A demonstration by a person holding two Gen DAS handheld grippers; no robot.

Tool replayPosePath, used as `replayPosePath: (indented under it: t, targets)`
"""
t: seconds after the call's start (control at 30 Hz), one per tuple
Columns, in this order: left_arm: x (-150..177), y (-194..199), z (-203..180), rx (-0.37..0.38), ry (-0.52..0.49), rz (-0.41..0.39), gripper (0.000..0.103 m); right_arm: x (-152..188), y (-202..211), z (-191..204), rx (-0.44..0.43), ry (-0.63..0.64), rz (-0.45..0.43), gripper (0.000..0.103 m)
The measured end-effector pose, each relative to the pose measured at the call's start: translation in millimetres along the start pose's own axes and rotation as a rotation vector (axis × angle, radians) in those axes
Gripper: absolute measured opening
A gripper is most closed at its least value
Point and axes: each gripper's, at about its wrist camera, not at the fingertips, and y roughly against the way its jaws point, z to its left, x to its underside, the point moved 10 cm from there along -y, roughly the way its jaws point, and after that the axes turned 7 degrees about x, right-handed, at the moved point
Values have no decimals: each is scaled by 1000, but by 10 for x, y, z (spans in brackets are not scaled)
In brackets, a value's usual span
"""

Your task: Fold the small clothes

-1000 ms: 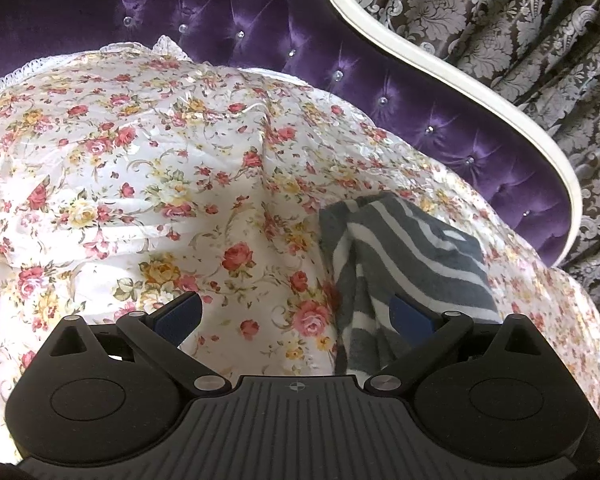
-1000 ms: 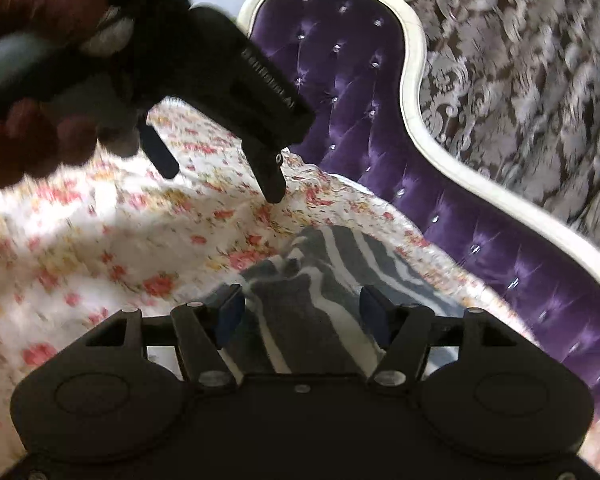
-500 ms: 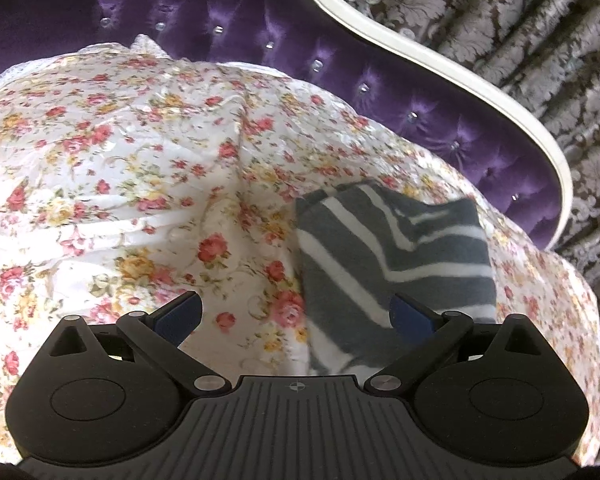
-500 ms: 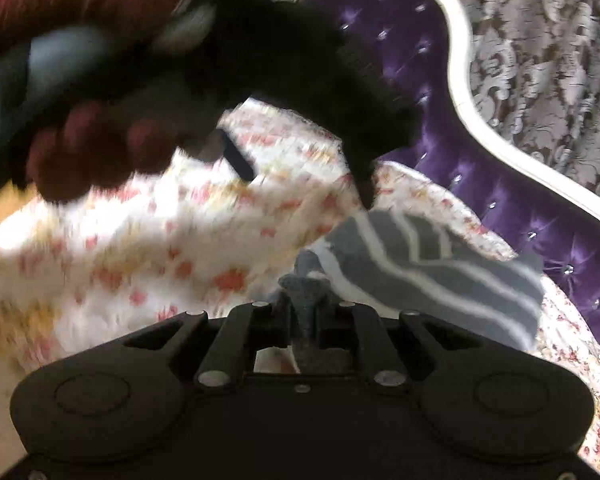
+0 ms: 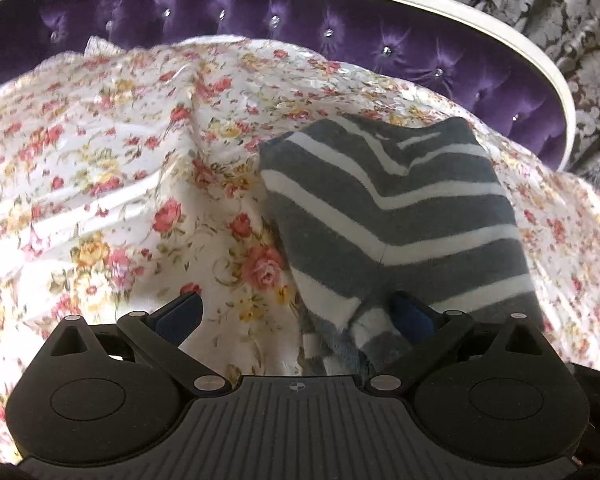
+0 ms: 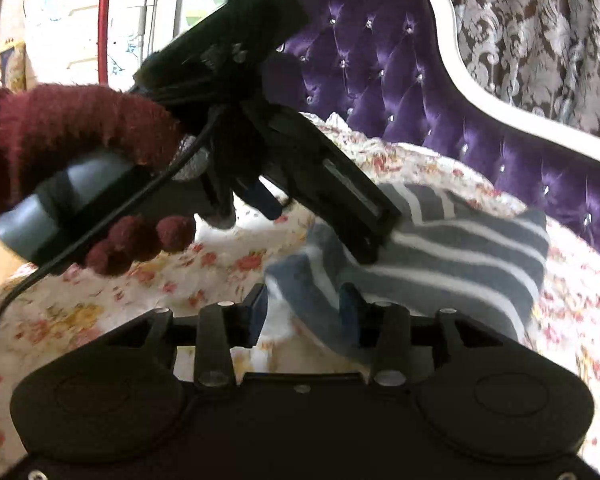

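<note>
Striped grey-and-white sock (image 5: 396, 216) is lying on the floral bedsheet (image 5: 112, 168), and we're working its near end. Our right gripper (image 6: 304, 312) has just been opening, jaws now parted with the sock's near edge draped loosely between them, apparently letting go after pulling it straight. Our left gripper (image 5: 296, 312) is hanging wide open, one finger touching the cuff, probably readying a pinch for the fold. Our gloved left hand (image 6: 80, 168) is steering it. Beyond, the purple tufted headboard (image 5: 340, 32) is backing the bed.
</note>
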Motion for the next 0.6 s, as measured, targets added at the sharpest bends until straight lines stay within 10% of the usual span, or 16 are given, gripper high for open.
replayPosePath:
  t: [0.3, 0.6]
  targets:
    - [16, 24, 113, 51, 109, 11, 102, -6, 248, -772, 75, -224, -34, 54]
    - [-36, 38, 146, 47, 132, -18, 102, -209, -639, -1363, 166, -334, 18, 53]
